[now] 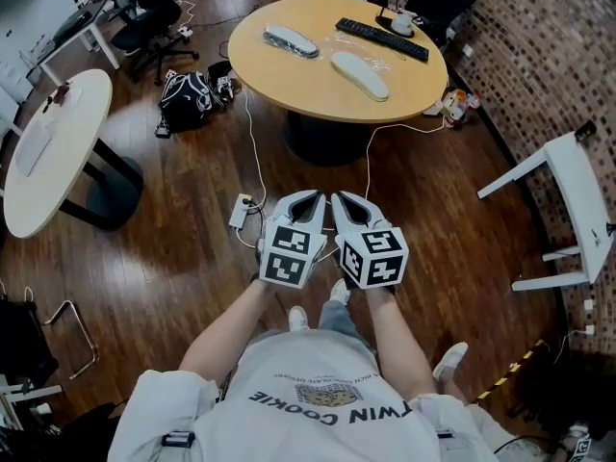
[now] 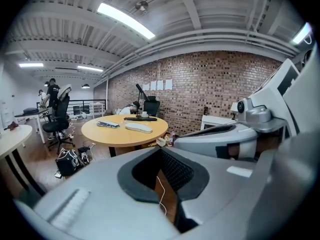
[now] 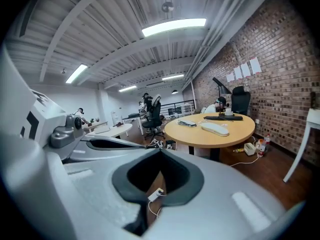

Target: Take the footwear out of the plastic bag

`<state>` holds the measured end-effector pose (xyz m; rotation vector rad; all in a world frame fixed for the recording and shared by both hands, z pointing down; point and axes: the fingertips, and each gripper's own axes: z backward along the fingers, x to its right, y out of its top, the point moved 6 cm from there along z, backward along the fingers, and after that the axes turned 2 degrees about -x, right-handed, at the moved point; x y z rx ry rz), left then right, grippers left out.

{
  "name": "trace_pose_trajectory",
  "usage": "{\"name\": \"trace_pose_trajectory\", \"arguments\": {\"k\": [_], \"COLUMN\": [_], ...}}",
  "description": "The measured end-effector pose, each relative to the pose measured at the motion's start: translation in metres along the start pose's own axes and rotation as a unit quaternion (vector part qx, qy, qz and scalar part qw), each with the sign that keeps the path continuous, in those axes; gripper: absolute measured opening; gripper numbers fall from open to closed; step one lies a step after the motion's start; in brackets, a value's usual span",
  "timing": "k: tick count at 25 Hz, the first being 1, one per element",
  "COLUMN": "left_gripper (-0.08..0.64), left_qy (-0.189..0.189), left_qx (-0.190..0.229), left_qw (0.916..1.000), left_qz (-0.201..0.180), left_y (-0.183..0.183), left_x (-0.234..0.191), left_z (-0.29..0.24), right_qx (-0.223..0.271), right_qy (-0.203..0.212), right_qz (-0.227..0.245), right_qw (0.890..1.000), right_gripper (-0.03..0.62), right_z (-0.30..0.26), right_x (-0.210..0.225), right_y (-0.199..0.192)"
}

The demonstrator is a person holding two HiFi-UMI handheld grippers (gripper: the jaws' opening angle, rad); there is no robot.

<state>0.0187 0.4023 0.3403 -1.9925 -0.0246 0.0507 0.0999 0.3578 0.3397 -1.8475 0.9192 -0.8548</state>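
A round wooden table [image 1: 318, 85] stands ahead of me. On it lie a grey slipper in a clear plastic bag [image 1: 291, 40] and a bare white slipper [image 1: 360, 75]. Both also show far off in the left gripper view, the bagged slipper [image 2: 108, 124] and the white slipper [image 2: 139, 127], and in the right gripper view, bagged [image 3: 187, 123] and white [image 3: 215, 128]. My left gripper [image 1: 313, 196] and right gripper [image 1: 339, 198] hang side by side over the floor, well short of the table. Each is shut with nothing between its jaws.
A black keyboard [image 1: 382, 38] and a mug [image 1: 401, 23] sit on the table's far side. A power strip [image 1: 240, 211] with white cables lies on the wooden floor below the grippers. A black bag [image 1: 185, 99], a white table [image 1: 48, 147] at left, a tipped white desk [image 1: 568, 200] at right.
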Motion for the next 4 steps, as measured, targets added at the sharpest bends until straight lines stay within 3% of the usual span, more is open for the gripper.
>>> {"name": "trace_pose_trajectory", "arguments": {"k": [4], "left_gripper": [0.005], "left_qy": [0.002], "left_qx": [-0.002], "left_qw": [1.0], "left_qz": [0.004], "left_y": [-0.005], "left_x": [-0.005], "left_z": [0.013], "right_qx": [0.0], "right_qy": [0.005], "right_qz": [0.002], "right_qw": [1.0], "right_gripper": [0.0], "right_z": [0.0], "right_x": [-0.015], "right_y": [-0.002]}}
